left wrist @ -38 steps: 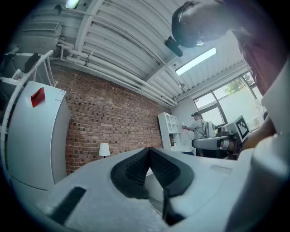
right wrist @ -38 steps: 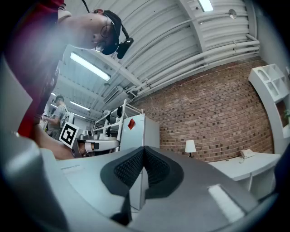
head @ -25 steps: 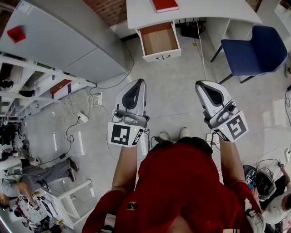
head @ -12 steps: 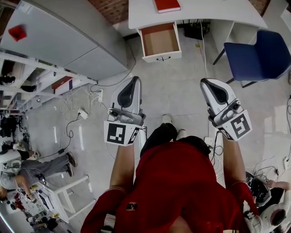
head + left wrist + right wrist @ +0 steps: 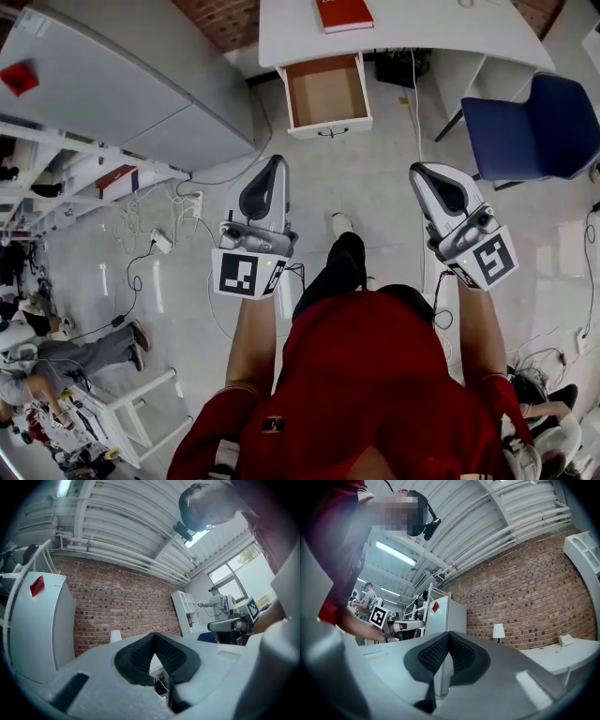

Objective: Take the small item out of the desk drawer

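Observation:
The desk drawer (image 5: 326,92) stands pulled out from under the white desk (image 5: 403,33) at the top of the head view; its wooden inside looks bare and no small item shows in it. My left gripper (image 5: 278,161) is held in the air well short of the drawer, its jaws shut with nothing between them (image 5: 153,635). My right gripper (image 5: 418,173) hangs level with it to the right, also shut and empty (image 5: 449,634). Both point toward the desk.
A red book (image 5: 343,13) lies on the desk. A blue chair (image 5: 534,127) stands to the right of the drawer. A grey cabinet (image 5: 122,84) with a red marker (image 5: 19,77) is at left. Cables (image 5: 159,239) trail on the floor; seated people are at lower left and lower right.
The person has stepped toward the desk: the drawer and the chair sit lower and larger in the head view. Both grippers have moved forward with the body and stayed shut.

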{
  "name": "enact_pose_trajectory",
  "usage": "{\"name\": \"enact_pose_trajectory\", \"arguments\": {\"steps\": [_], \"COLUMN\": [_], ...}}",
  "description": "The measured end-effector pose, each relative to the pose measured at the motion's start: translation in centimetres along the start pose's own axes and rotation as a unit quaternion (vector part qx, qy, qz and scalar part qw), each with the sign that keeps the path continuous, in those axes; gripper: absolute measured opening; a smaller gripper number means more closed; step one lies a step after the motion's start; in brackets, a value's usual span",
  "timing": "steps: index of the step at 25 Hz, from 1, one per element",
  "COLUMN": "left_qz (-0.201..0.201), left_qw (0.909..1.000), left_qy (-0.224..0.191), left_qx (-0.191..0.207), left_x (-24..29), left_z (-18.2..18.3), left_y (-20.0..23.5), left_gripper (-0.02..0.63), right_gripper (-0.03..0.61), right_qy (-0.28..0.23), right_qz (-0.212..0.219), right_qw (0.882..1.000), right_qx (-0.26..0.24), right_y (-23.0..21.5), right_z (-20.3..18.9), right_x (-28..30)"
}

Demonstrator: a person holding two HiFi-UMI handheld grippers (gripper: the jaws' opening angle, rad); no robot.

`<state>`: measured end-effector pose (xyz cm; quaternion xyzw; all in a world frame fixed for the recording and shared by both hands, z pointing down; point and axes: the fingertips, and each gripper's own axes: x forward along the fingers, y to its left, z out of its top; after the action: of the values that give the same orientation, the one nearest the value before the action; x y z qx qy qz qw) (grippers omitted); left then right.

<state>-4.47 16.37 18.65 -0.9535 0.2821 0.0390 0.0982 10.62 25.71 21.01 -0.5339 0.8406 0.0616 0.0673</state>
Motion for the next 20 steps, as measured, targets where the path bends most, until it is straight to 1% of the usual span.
{"name": "enact_pose_trajectory", "arguments": {"steps": [6,12,16,20], "left_qz": [0.004,0.000,-0.002,-0.007], "left_qw": [1.0000,0.9998,0.9996,0.9992], "left_qy": [0.008,0.019,0.025,0.030], "left_qx": [-0.003,-0.003,-0.015,-0.024], "left_x": [4.4,9.0,11.9,13.8], "left_z": [-2.9,-6.1,-8.4,-10.8], "left_y": [4.5,10.0,13.8,16.6], "left_gripper": [0.006,0.006,0.006,0.006], "right_gripper": [0.012,0.012,0.012,0.012], "right_qy": [0.024,0.045,0.064,0.092], "right_qz": [0.018,0.030,0.040,0.058], "right_qw": [1.000,0.998,0.997,0.994], "right_qx": [-0.007,-0.015,-0.023,-0.031], "right_y": [-4.0,-8.7,-11.5,-13.2], "right_z": [-2.4,-5.0,-7.0,-9.6], "right_x": [5.7,12.9,17.8,21.9]}}
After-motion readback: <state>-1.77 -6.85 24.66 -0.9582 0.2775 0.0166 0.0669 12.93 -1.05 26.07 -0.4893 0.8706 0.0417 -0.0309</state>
